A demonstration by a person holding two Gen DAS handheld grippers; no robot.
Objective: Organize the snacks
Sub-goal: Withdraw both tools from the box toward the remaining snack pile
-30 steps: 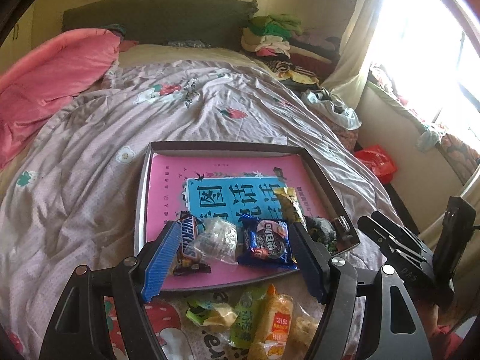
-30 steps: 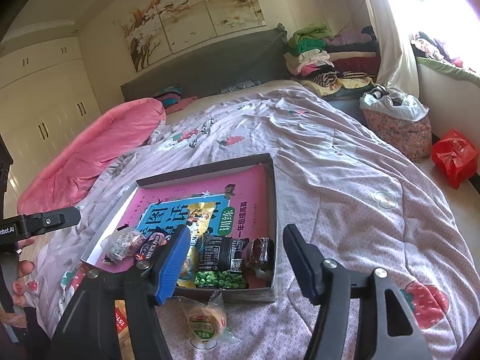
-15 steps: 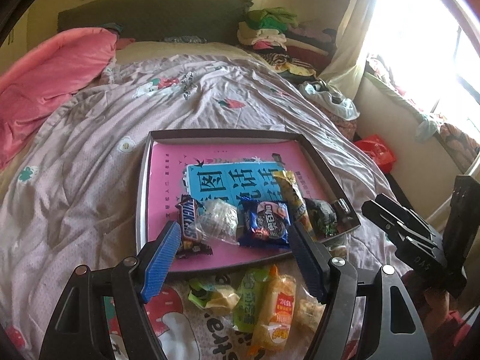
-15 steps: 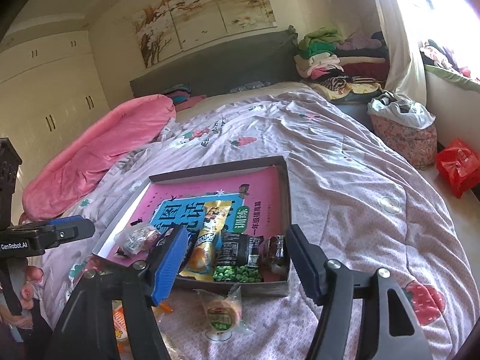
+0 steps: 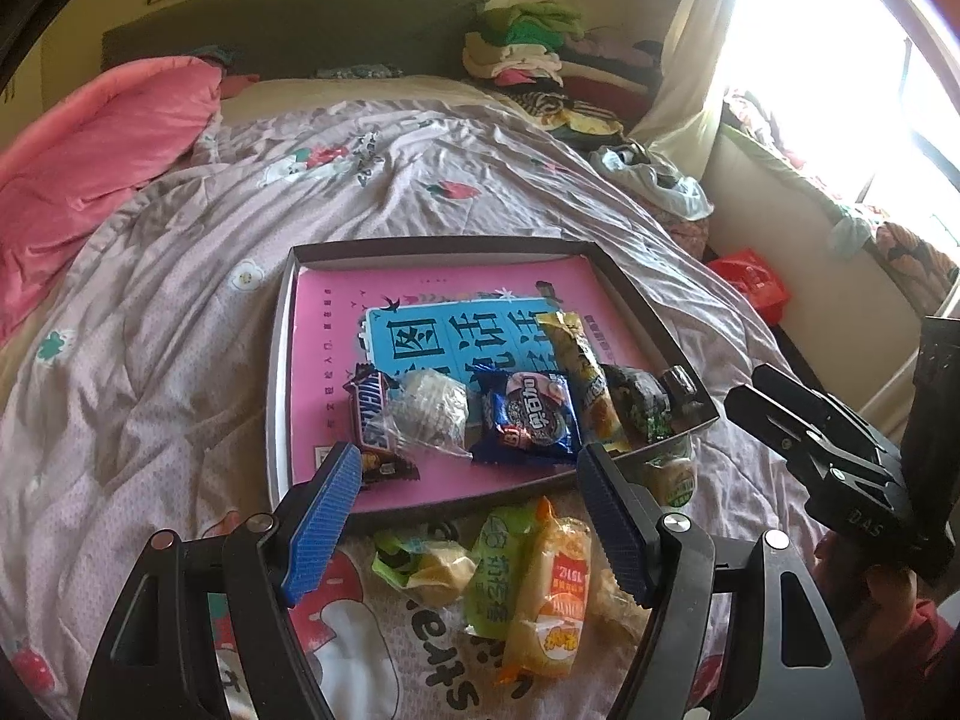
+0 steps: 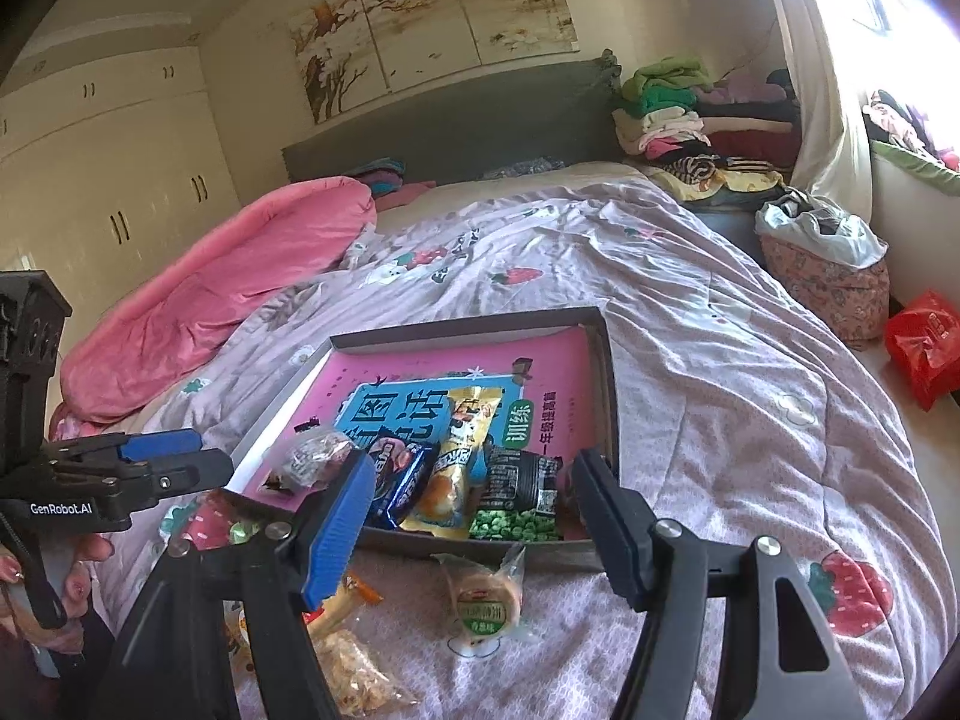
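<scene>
we note a bed (image 5: 180,300) under a pale lilac quilt (image 6: 750,396) printed with strawberries and flowers. a pink blanket (image 5: 90,168) lies bunched along its left side. a shallow dark-rimmed box lid (image 5: 636,300) sits on the quilt near the foot. just in front of its near rim, loose snack packets lie on the quilt: a green packet (image 5: 498,576), an orange-yellow packet (image 5: 552,600), a round wrapped cake (image 6: 483,597).

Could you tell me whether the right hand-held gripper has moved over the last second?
Yes: the right hand-held gripper drew back from the shallow dark cardboard tray, its jaws open.
</scene>
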